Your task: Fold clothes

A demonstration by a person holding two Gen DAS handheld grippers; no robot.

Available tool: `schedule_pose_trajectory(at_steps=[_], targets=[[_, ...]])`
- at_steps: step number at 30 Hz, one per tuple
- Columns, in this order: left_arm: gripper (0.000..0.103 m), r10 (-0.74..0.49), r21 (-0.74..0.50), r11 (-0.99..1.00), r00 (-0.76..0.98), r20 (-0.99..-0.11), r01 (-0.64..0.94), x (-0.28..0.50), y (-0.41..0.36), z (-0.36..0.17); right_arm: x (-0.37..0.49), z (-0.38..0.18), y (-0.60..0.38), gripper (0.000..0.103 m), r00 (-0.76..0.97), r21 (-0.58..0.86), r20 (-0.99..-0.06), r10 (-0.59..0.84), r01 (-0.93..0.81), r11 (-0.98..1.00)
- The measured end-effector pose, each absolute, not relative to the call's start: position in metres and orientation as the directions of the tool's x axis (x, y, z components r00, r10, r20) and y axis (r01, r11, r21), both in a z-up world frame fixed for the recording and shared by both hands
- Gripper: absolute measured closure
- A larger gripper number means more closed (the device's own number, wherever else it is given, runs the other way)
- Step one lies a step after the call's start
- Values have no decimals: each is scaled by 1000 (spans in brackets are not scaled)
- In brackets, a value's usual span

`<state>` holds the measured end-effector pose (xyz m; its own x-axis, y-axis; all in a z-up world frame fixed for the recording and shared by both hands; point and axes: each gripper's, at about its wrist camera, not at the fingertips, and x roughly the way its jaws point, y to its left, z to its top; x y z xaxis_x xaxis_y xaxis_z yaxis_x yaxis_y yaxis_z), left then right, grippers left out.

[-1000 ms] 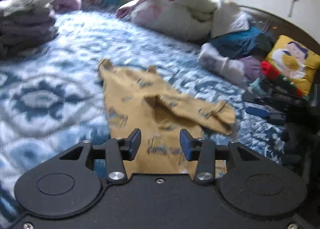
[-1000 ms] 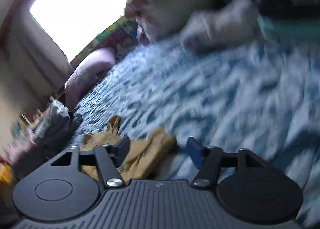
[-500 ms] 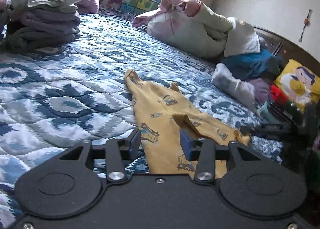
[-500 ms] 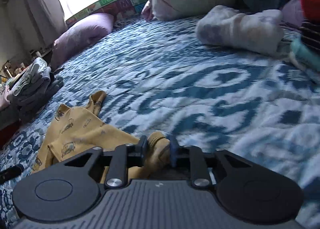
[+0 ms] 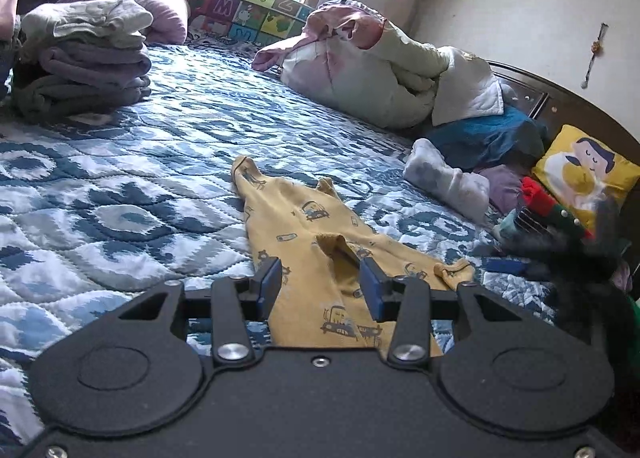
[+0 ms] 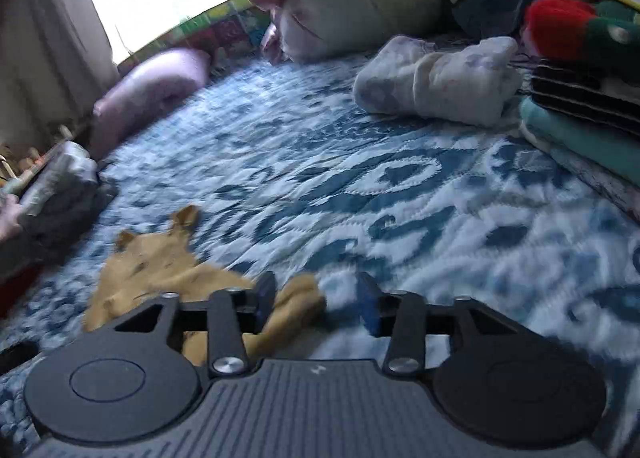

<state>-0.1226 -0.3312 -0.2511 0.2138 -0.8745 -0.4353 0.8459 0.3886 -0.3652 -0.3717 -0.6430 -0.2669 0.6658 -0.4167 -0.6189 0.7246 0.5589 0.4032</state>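
Observation:
A small yellow printed garment point(image 5: 316, 254) lies spread on the blue patterned quilt point(image 5: 120, 198). My left gripper point(image 5: 320, 286) hovers open over its near end, with nothing pinched between the blue pads. In the right wrist view the garment point(image 6: 160, 270) is blurred; its cuff point(image 6: 300, 294) lies between the jaws of my right gripper point(image 6: 318, 300), which are opening, and the pads do not press on it. That right gripper point(image 5: 520, 266) also shows at the far right of the left wrist view, beside the garment's cuff point(image 5: 452, 270).
A stack of folded clothes point(image 5: 84, 58) stands at the left. A bundled duvet point(image 5: 380, 70), a pale rolled garment point(image 5: 444, 178), a blue cloth point(image 5: 488, 138), a yellow cushion point(image 5: 584, 170) and folded items point(image 6: 580, 106) crowd the right. A purple pillow point(image 5: 160, 6) lies by the window.
My right gripper closed on the garment's cuff half a second ago and has since opened off it. The left gripper drifted sideways, still open.

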Motion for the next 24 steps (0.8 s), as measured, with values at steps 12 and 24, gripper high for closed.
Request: schedule_pose_trajectory(at_steps=[12,24], targets=[[62,-852,-398,465,277,-444,791,-98,-308,-258,-357,-265,-641,62,475,172,-841,-259,688,705],[62,-852,-400,458,263,-453,794,-101,-316,-260,-283,-240,-594,37,517,29,-781,-350,590,807]])
